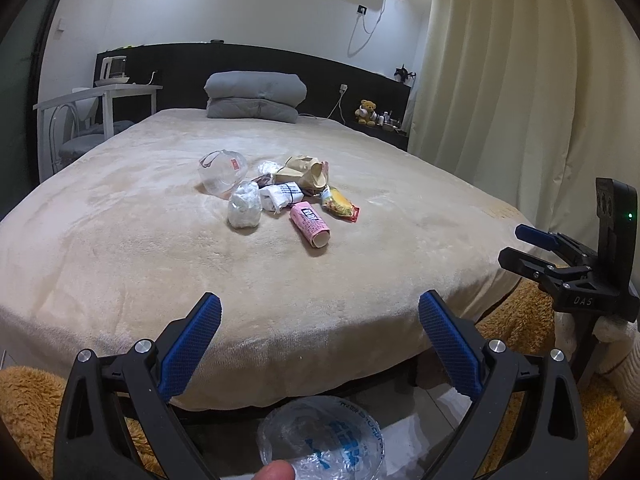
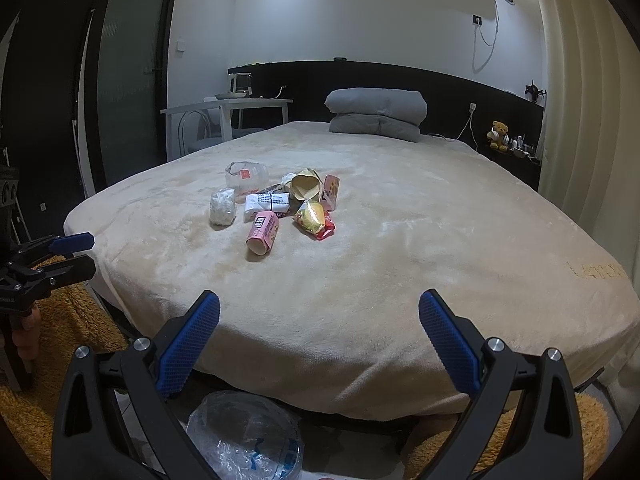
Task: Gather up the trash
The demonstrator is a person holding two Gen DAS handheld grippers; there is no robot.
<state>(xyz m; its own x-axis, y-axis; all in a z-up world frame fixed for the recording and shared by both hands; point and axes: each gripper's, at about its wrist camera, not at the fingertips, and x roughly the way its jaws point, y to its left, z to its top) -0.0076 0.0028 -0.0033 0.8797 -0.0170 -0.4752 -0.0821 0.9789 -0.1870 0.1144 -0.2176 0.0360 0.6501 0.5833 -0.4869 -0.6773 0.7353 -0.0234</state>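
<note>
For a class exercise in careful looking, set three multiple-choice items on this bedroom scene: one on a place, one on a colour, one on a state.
1. Where does the pile of trash lie?
A. on the bed
B. on the white desk
C. on the orange rug

2. What colour is the paper cup nearest the cameras?
A. green
B. pink
C. black

3. How do the two claws stand?
A. both shut on trash
B. one open, one shut
C. both open and empty

Answers:
1. A, the items rest on the beige bed cover.
2. B, its printed wall is pink.
3. C, the left claw and right claw each show spread jaws with nothing between.
</note>
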